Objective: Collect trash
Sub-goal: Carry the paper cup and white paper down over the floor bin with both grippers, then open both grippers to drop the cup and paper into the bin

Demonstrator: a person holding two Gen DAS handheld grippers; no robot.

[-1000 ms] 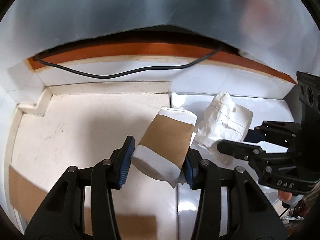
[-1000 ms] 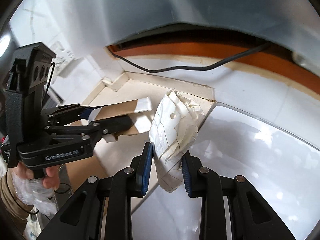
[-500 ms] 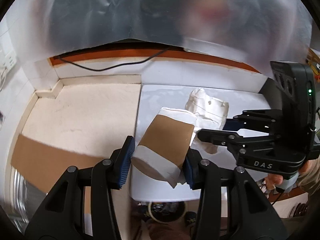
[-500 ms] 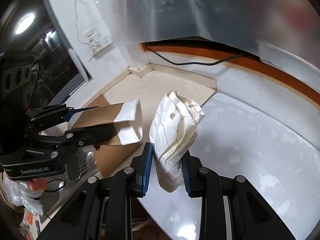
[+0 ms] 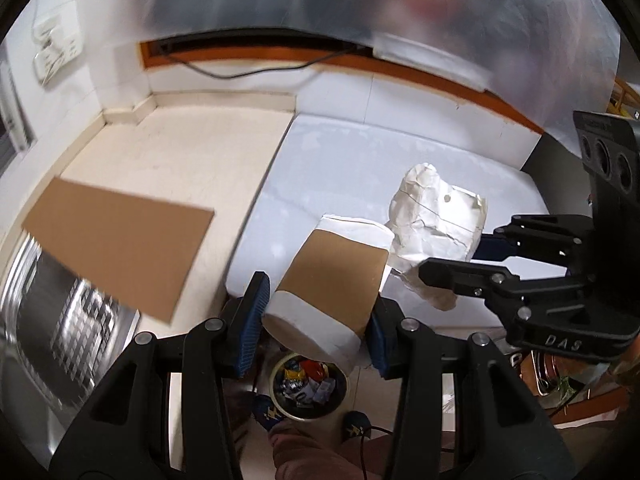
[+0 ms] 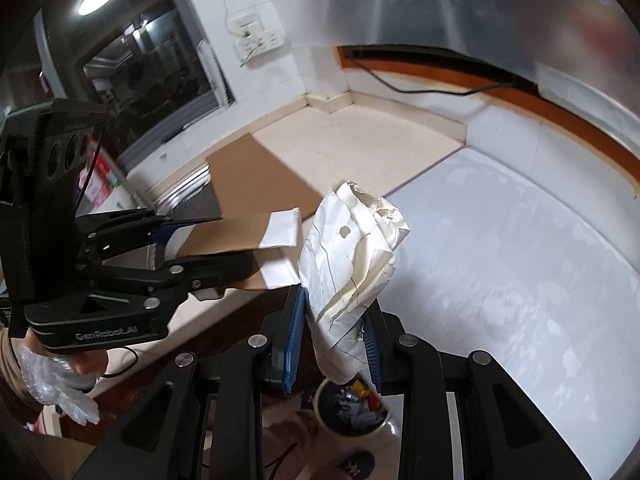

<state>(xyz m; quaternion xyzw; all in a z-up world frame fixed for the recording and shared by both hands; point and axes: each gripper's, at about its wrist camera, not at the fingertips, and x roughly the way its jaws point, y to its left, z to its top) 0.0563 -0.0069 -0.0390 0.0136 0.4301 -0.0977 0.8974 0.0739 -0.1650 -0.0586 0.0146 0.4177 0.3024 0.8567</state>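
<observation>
My left gripper [image 5: 316, 320] is shut on a flattened paper cup [image 5: 332, 284], white with a brown sleeve; it also shows in the right wrist view [image 6: 240, 236]. My right gripper [image 6: 332, 344] is shut on a crumpled white paper wad [image 6: 352, 272], which also shows in the left wrist view [image 5: 436, 224]. Both are held in the air past the counter's front edge, side by side. A round trash bin [image 5: 308, 388] with coloured wrappers stands on the floor below them; the right wrist view shows it under the wad [image 6: 352, 412].
A white counter top [image 5: 360, 168] and a beige counter [image 5: 180, 152] lie ahead, with a brown cardboard sheet [image 5: 120, 244] at the left. A metal rack [image 5: 60, 320] sits left. A black cable [image 5: 248, 72] runs along the wall. The person's feet [image 5: 272, 412] flank the bin.
Both grippers have pulled back from the counter with the cup and the wad, past its front edge. The trash bin on the floor has come into view below them.
</observation>
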